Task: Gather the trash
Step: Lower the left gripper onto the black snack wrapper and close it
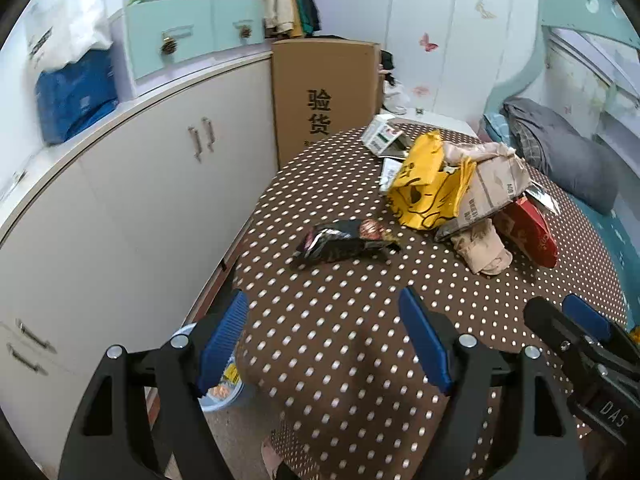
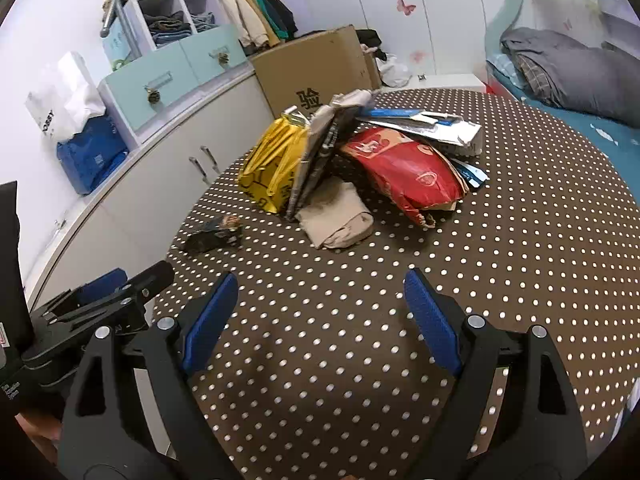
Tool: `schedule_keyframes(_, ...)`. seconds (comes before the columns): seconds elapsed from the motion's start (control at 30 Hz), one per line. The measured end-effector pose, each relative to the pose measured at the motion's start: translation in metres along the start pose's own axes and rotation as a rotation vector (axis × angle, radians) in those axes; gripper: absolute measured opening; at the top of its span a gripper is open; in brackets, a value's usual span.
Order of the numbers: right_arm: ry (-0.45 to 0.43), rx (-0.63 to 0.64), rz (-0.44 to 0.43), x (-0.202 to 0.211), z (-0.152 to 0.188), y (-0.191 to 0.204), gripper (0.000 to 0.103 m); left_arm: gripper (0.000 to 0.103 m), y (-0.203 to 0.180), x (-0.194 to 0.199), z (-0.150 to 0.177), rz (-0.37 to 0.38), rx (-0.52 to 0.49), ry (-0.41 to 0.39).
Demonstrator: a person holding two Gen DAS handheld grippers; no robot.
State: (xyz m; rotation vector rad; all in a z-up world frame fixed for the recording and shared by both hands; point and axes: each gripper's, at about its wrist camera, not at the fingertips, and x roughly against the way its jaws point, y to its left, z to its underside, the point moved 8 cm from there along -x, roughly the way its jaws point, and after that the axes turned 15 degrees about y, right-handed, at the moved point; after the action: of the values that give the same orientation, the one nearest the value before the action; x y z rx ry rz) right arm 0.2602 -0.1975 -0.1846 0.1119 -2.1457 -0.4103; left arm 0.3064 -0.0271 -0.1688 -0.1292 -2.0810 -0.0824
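Observation:
A heap of trash lies on a table with a brown polka-dot cloth [image 1: 340, 320] [image 2: 520, 260]. It holds a yellow bag [image 1: 424, 184] [image 2: 272, 164], a torn brown paper bag [image 1: 494, 184], a red bag [image 1: 532, 232] [image 2: 408, 168], a beige crumpled piece [image 1: 484, 250] [image 2: 338, 220] and white packaging [image 2: 432, 128]. A dark crumpled wrapper [image 1: 344, 240] [image 2: 212, 234] lies apart, nearer the table's left edge. My left gripper [image 1: 324, 340] is open over the near-left edge, short of the wrapper. My right gripper [image 2: 320, 316] is open above bare cloth in front of the heap.
White cabinets [image 1: 140, 200] run along the left, with a blue bag [image 1: 76, 96] and mint drawers [image 1: 192, 36] on top. A tall cardboard box [image 1: 324, 92] stands behind the table. A bin [image 1: 224, 388] sits on the floor below the left edge. A bed [image 2: 580, 72] is at the right.

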Motion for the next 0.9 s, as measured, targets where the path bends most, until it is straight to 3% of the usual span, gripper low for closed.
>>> schedule_keyframes(0.17, 0.021, -0.013, 0.003, -0.013, -0.009, -0.007, 0.084, 0.076, -0.010, -0.016, -0.019, -0.053, -0.097, -0.020)
schedule_keyframes(0.43, 0.068, -0.034, 0.004, -0.036, -0.021, -0.006, 0.084, 0.076, -0.010, -0.054, -0.044, -0.024, -0.204, 0.014)
schedule_keyframes(0.63, 0.060, -0.036, 0.014, -0.042, -0.034, -0.003, 0.084, 0.075, -0.014, -0.075, -0.052, -0.002, -0.229, 0.054)
schedule_keyframes(0.7, 0.049, -0.043, 0.017, -0.042, -0.036, -0.002, 0.084, 0.060, -0.016, -0.075, -0.053, 0.028, -0.233, 0.058)
schedule_keyframes(0.73, 0.043, -0.045, 0.018, -0.041, -0.038, -0.001, 0.084, 0.058, -0.017, -0.075, -0.054, 0.045, -0.233, 0.060)
schedule_keyframes(0.8, 0.026, -0.051, 0.017, -0.037, -0.040, 0.000, 0.084, 0.038, -0.018, -0.075, -0.055, 0.041, -0.241, 0.055)
schedule_keyframes(0.9, 0.008, -0.049, -0.002, -0.030, -0.039, 0.007, 0.084, 0.029, -0.018, -0.071, -0.052, 0.046, -0.227, 0.051)
